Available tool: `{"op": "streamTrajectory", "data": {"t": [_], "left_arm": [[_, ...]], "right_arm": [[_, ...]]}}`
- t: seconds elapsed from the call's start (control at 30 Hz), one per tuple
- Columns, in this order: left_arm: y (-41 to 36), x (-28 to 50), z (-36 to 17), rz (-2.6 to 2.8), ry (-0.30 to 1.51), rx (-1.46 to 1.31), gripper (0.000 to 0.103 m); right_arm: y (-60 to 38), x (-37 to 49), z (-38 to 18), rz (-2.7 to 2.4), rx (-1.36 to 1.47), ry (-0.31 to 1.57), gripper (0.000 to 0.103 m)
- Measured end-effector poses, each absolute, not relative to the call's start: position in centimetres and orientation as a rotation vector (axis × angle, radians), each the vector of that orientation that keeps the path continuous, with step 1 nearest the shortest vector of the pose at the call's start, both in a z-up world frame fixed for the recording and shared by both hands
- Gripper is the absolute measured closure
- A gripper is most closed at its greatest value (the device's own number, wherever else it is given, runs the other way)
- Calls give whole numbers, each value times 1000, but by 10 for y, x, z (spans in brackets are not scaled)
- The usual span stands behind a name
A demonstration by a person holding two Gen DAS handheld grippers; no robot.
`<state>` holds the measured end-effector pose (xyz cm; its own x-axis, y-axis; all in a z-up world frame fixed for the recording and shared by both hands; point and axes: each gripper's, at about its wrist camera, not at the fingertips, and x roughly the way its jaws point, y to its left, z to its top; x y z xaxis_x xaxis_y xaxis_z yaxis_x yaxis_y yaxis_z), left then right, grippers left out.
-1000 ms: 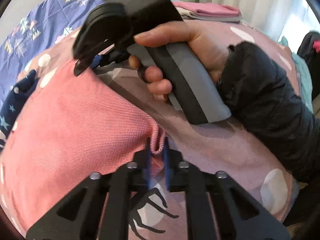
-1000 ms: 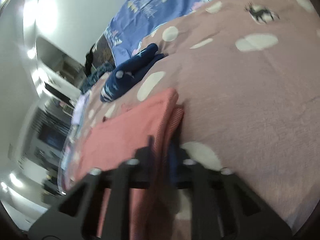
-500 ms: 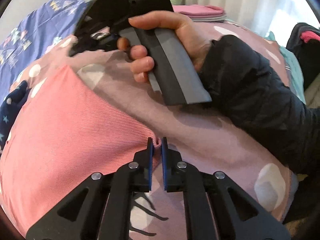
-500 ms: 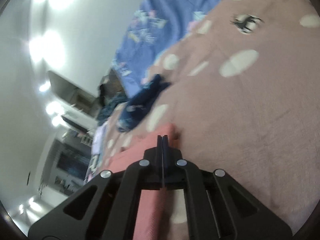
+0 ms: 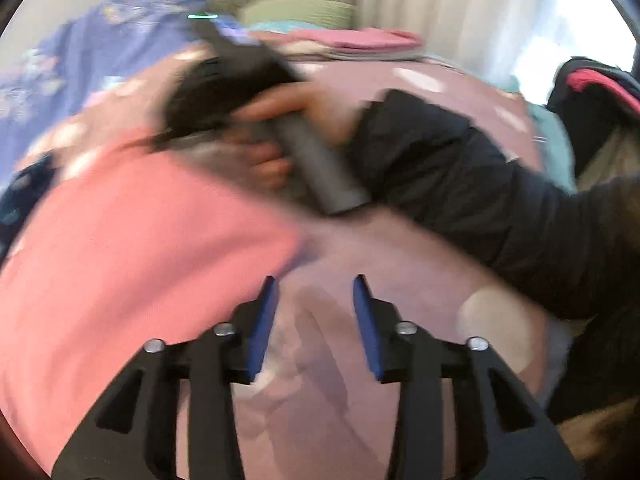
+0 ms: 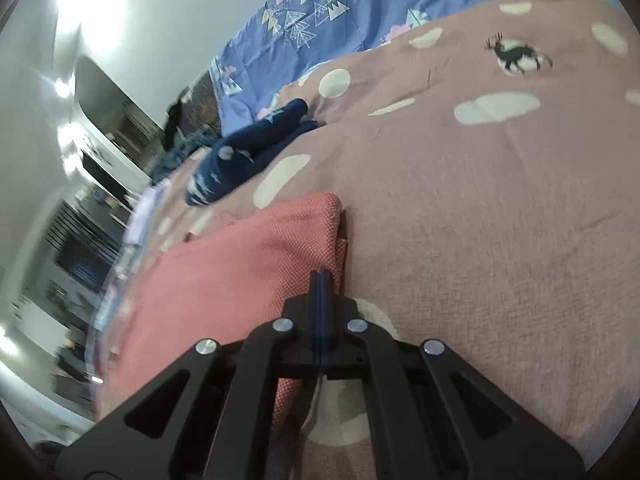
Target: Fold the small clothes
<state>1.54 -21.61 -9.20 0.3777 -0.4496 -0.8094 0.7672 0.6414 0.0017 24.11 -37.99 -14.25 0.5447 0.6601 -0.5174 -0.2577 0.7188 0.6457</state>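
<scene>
step: letting the fold settle | left gripper (image 5: 314,308) opening, nothing between its jaws | right gripper (image 6: 321,280) closed tight, pads together at the pink garment (image 6: 240,264) edge, lower centre | tip: we'd smooth the corners flat before the next fold

garment: pink woven cloth (image 5: 132,248) — small-checked weave, seen sharply from the right wrist (image 6: 248,264)
state: folded, at least two layers showing at its near corner, where a lower edge peeks out beside the top one
pose: lying flat, top face smooth
place: on the mauve bedspread (image 6: 480,220) with pale spots and a deer print
other clothes: a dark navy patterned piece (image 6: 248,156) lies crumpled beyond the pink one — apart from it
</scene>
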Motion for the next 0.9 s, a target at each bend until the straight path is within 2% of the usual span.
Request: {"op": "streamTrajectory", "data": {"t": [0.2, 0.37, 0.4, 0.43, 0.47, 0.53, 0.63, 0.7, 0.8, 0.9], "left_arm": [[-49, 11, -83, -404, 897, 92, 62], [74, -26, -83, -95, 872, -75, 61], [94, -33, -82, -49, 865, -95, 61], [116, -43, -78, -11, 850, -115, 61], [127, -49, -77, 8, 839, -123, 60], [147, -57, -72, 36, 810, -135, 52], [168, -50, -71, 22, 784, -169, 50], [174, -35, -75, -15, 782, -202, 50], [166, -16, -85, -75, 778, -221, 50], [163, -14, -89, -107, 773, -238, 50]], "right_arm": [[-381, 245, -139, 573, 596, 826, 103], [-366, 237, -124, 467, 477, 856, 103], [-361, 230, -114, 422, 445, 858, 100], [-358, 222, -106, 372, 421, 854, 83], [-355, 214, -95, 325, 396, 833, 75], [-341, 183, -60, 278, 299, 692, 82], [-291, 125, -7, 203, 25, 445, 82], [-247, 96, 9, 214, -116, 372, 82], [-177, 56, 6, 347, -246, 348, 82], [-95, 16, -27, 527, -427, 402, 70]]}}
